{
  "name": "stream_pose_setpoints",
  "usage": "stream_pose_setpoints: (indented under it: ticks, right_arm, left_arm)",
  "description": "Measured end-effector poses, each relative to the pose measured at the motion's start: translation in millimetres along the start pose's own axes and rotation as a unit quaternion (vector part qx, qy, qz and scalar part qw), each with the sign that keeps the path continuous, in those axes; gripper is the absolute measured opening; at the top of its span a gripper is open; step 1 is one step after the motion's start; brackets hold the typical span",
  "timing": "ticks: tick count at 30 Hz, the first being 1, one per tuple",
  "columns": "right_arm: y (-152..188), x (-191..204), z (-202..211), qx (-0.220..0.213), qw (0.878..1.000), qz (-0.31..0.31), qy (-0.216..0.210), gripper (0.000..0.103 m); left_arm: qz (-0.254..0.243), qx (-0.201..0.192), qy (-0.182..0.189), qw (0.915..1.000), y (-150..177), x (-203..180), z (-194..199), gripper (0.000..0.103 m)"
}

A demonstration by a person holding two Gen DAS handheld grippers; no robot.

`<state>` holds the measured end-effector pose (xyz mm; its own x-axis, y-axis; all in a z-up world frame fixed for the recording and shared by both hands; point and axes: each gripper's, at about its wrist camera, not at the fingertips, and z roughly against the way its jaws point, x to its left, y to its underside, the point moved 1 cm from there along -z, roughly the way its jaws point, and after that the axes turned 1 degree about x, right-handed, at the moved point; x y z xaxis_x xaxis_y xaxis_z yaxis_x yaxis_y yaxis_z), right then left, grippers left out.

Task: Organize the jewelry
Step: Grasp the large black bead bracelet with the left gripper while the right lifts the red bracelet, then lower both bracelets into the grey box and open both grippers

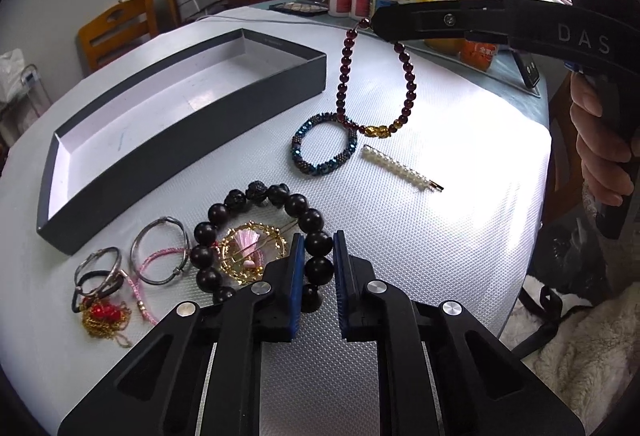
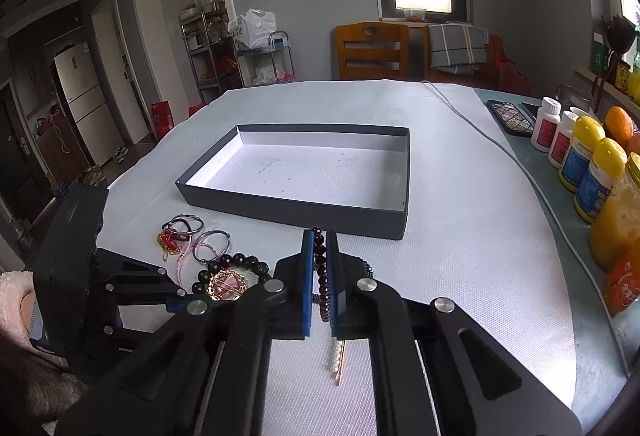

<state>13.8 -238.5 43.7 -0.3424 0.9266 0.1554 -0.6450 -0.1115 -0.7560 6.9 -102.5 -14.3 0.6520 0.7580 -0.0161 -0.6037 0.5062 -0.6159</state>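
Note:
My right gripper [image 2: 320, 236] is shut on a dark red bead bracelet [image 1: 404, 60], which hangs from its tip [image 1: 378, 24] above the table; the beads show between its pads [image 2: 320, 268]. The empty dark grey box [image 1: 168, 128] with a white floor lies open to the left, straight ahead in the right wrist view [image 2: 304, 210]. My left gripper [image 1: 317, 236] is open and empty, low over a black bead bracelet [image 1: 304, 212]. A blue bead bracelet [image 1: 325, 150], a pearl hair clip [image 1: 400, 168] and a gold ring ornament with a pink tassel [image 1: 252, 248] lie on the white mat.
Silver bangles [image 1: 160, 256], a pink cord, hair ties and a gold chain with a red charm [image 1: 102, 312] lie at the left. Bottles and jars [image 2: 580, 156], fruit and a phone stand along the table's far side. A cable [image 2: 500, 144] runs across the mat. A wooden chair [image 2: 372, 52] stands behind.

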Motion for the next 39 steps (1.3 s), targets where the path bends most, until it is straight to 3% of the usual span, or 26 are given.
stream_pose_setpoints:
  ticks: [6,16,23,31,39]
  right_arm:
    - [-10.9,-0.6,2.8,-0.005,1.000,0.000,-0.005,0.006]
    - [-45.3,-2.4,-4.4,-0.015,1.000,-0.001,-0.025,0.006]
    - [-76.8,-4.0,-21.1,-0.026,1.000,0.005,-0.004,0.006]
    - [-104.8,-21.9,-71.5,-0.007,1.000,-0.014,0.026,0.006]
    - [-117.5,-30.3,-127.1,0.025,0.999,-0.029,0.037,0.006]
  left_arm:
    - [0.021,-0.040,0.012,0.9989,-19.5,16.9,32.6,0.015]
    - [0.075,-0.087,-0.011,0.9933,-62.2,76.9,67.3,0.015]
    - [0.097,-0.111,-0.058,0.9874,-88.3,112.4,85.0,0.015]
    - [0.119,-0.089,-0.110,0.9827,-108.8,154.8,57.9,0.015]
    - [0.144,-0.064,-0.100,0.9825,-123.8,179.8,11.4,0.015]
